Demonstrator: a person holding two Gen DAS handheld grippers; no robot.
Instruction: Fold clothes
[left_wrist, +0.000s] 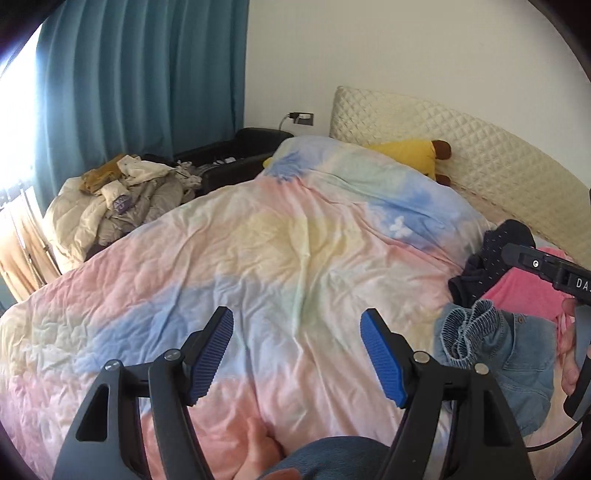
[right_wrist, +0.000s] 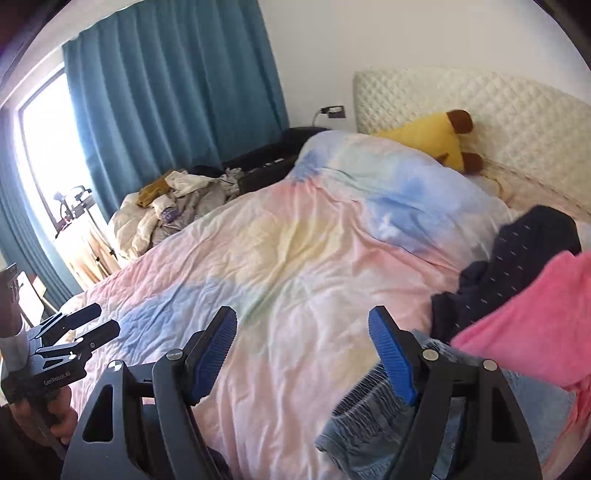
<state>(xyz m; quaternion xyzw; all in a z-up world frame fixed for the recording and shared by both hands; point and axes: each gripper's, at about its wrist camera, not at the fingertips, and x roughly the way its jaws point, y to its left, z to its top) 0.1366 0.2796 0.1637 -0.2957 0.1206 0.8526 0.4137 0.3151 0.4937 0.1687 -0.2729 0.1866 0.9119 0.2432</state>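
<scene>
Blue-padded jaws of the left gripper (left_wrist: 297, 354) stand wide with nothing between them, only the pastel quilt (left_wrist: 258, 236) of the bed showing in the gap. The right gripper (right_wrist: 303, 354) is likewise wide and empty; its right finger stands in front of the gathered waistband of the denim garment (right_wrist: 373, 417).

Three loose garments lie in a cluster at the near right of the bed: the denim piece nearest, a pink garment (right_wrist: 532, 328) just beyond and partly over it, and a dark dotted garment (right_wrist: 517, 266) behind, touching the pink one. In the left wrist view that cluster sits to the right of the jaws, apart from them.

Both grippers tilt downward toward the quilt. A hand (right_wrist: 55, 417) grips the left tool's handle at the lower left of the right wrist view.

Far off, one yellow plush toy (left_wrist: 413, 153) rests against the quilted headboard (left_wrist: 480, 162). One heap of pale laundry (left_wrist: 122, 195) lies at the far left beside the teal curtain (left_wrist: 147, 81).
</scene>
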